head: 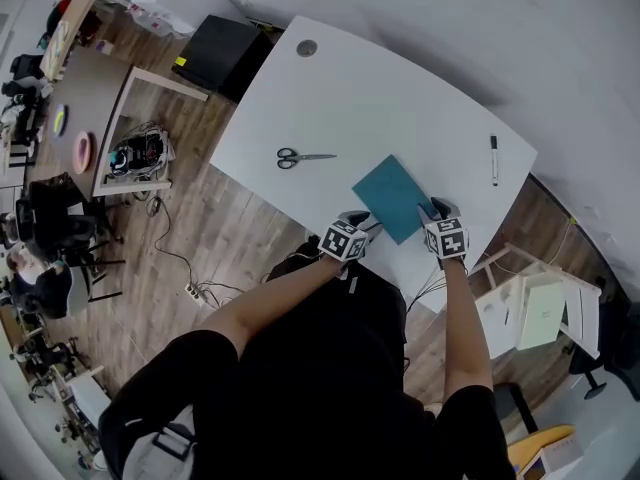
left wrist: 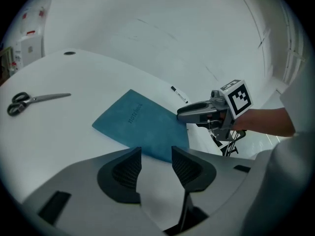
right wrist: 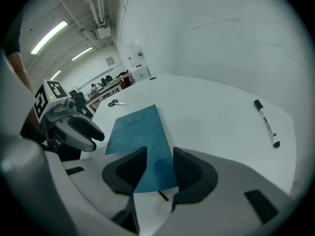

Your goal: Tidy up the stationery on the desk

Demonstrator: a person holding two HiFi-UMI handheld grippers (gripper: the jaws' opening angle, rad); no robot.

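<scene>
Both claws are released. In the left gripper view, the left gripper's (left wrist: 156, 154) jaws stand well apart with nothing clamped; through the gap shows the near edge of the teal notebook (left wrist: 140, 124), and I cannot tell whether the tips touch the cover. In the right gripper view, the right gripper's (right wrist: 158, 154) jaws are likewise spread wide. The notebook's (right wrist: 135, 132) near right corner lies in the gap between them, not pinched by either pad. A thin dark strip (right wrist: 161, 195) pokes out from under that corner.

From the head view, the notebook (head: 395, 196) lies flat near the near edge of the white desk (head: 380, 98). The left gripper (head: 368, 223) sits at its near left corner and the right gripper (head: 430, 209) at its near right corner. The scissors (head: 303, 157) lie well to the left of the notebook, and a marker pen (head: 494, 159) lies apart on the far right.
</scene>
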